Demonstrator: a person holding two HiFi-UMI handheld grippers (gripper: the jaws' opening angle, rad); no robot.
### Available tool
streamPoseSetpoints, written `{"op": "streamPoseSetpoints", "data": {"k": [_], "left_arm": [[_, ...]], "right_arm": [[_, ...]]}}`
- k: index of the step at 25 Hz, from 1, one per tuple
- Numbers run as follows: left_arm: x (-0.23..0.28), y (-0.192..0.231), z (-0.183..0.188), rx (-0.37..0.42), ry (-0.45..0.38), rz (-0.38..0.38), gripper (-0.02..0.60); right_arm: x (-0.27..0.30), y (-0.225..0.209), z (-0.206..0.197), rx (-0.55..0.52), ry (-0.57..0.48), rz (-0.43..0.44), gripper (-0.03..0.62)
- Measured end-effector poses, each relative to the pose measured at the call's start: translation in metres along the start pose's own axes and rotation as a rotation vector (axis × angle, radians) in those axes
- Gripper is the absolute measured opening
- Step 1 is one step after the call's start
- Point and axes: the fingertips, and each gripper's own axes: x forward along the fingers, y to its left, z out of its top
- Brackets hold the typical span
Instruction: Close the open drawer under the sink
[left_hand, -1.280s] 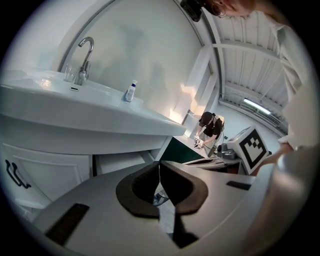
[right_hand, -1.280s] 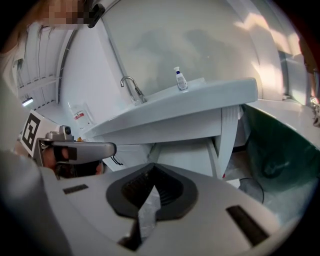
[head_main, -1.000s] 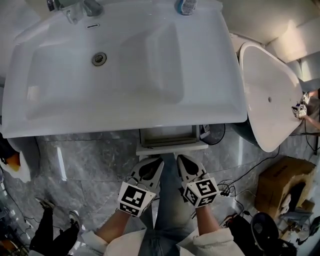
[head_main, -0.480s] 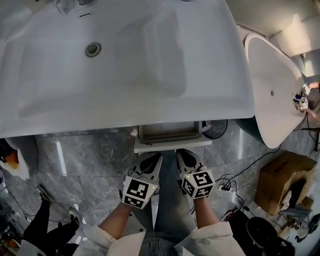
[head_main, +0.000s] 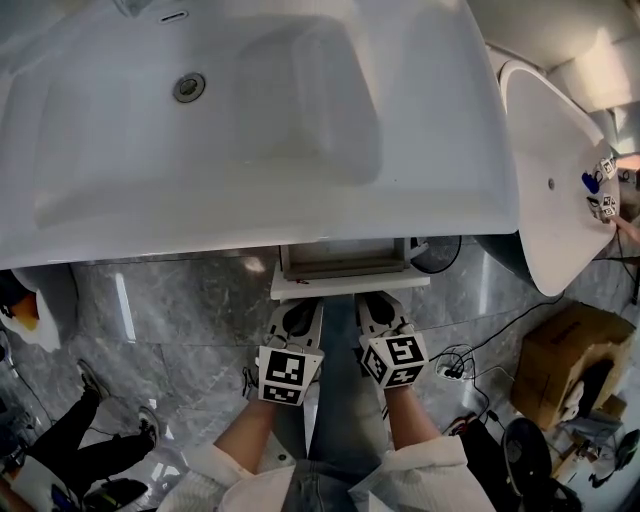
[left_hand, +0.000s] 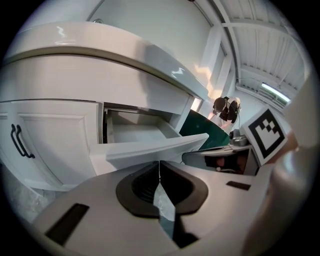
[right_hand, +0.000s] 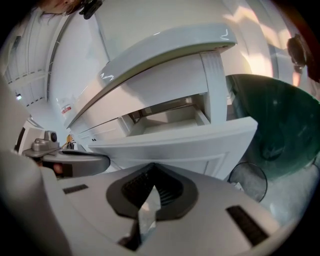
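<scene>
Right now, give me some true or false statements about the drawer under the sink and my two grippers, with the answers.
1. The drawer under the sink is fully shut. False: it stands pulled out.
2. The left gripper has its jaws together. True.
3. The right gripper grips the drawer front. False: its jaws are together on nothing.
4. Both grippers sit side by side in front of the drawer. True.

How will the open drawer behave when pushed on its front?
The drawer looks rigid and empty, so probably light and easy sliding. With the left gripper and right gripper flanking its middle, it should go in straight.
</scene>
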Motion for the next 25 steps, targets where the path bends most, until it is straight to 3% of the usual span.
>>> {"op": "streamPoseSetpoints", "data": {"k": [25], "left_arm": [[0.013, 0.023, 0.033, 0.044, -0.070, 0.049, 0.015]], "right_arm": [[0.021, -0.003, 0.035, -0.058, -0.062, 0.003, 0.009]]}}
